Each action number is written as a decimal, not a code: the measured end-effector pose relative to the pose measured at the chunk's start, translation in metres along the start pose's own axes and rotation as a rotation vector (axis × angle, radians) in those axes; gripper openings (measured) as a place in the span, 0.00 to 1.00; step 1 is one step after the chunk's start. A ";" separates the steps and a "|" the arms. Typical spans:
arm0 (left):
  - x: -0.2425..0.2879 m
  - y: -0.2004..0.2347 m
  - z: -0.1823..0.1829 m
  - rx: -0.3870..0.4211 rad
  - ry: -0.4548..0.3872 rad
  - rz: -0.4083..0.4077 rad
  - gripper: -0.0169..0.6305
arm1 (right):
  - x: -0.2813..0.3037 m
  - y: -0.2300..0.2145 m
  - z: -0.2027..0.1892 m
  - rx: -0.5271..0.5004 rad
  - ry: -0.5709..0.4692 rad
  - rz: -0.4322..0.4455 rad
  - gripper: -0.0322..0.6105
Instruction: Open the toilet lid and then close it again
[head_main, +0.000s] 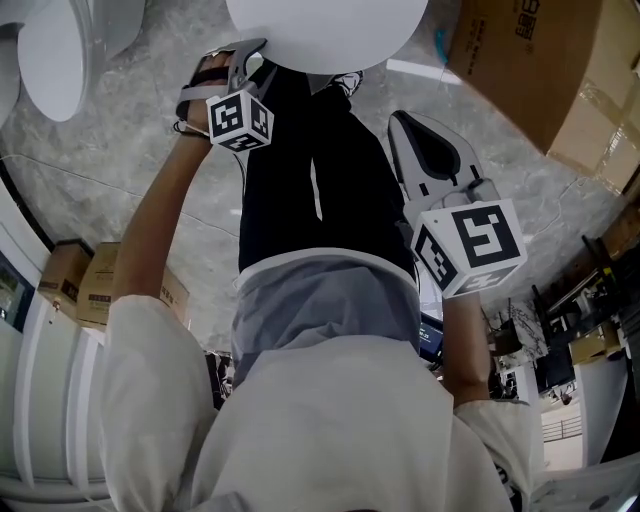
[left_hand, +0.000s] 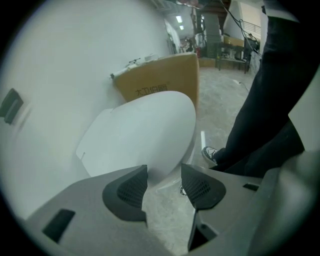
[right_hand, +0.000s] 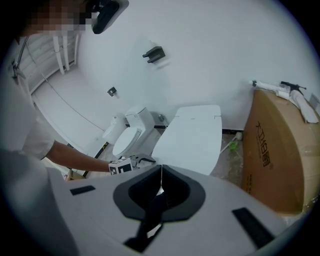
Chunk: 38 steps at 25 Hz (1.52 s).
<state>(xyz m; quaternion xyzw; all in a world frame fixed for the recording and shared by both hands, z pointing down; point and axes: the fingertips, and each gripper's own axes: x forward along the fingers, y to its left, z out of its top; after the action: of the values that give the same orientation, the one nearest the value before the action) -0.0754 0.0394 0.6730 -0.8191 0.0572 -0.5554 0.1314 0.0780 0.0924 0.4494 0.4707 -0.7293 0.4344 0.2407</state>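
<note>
Grey marbled stone floor (head_main: 120, 150), plain white wall (right_hand: 200, 50) behind, a small black fitting (right_hand: 154, 52) mounted high on it. Cardboard box (right_hand: 280, 155) stands on the floor against the wall, printed side out. Toilet lid (right_hand: 192, 135) sits just beside the box, on its left in the right gripper view: smooth, glossy white, unmarked, squared off at the wall end and rounded at the front. It lies lowered, near flat. Long axis runs from the wall straight out into the room, the rounded front end pointing at the person's dark trouser legs (head_main: 310, 170). Second toilet (right_hand: 129, 135) stands farther from the box, past the lid, along the same wall. Left gripper (left_hand: 165, 175) is at the lid's front end on the side away from the box, jaws released and apart; the lid's front rim shows just beyond the gap, contact not certain. Right gripper (right_hand: 161, 170) is held back, well apart from the box, jaws clenched together on nothing.
</note>
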 end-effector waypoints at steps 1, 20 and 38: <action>0.004 -0.002 -0.003 0.023 0.011 0.000 0.35 | 0.002 0.000 -0.002 0.005 0.004 0.001 0.07; 0.058 -0.028 -0.026 -0.002 0.071 -0.069 0.33 | 0.019 -0.007 -0.032 0.021 0.067 0.010 0.07; 0.094 -0.042 -0.038 -0.025 0.185 -0.108 0.33 | 0.019 -0.010 -0.037 0.042 0.065 0.012 0.07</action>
<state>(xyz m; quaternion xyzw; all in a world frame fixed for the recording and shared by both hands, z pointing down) -0.0778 0.0512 0.7822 -0.7677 0.0316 -0.6343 0.0852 0.0766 0.1127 0.4870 0.4568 -0.7147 0.4660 0.2517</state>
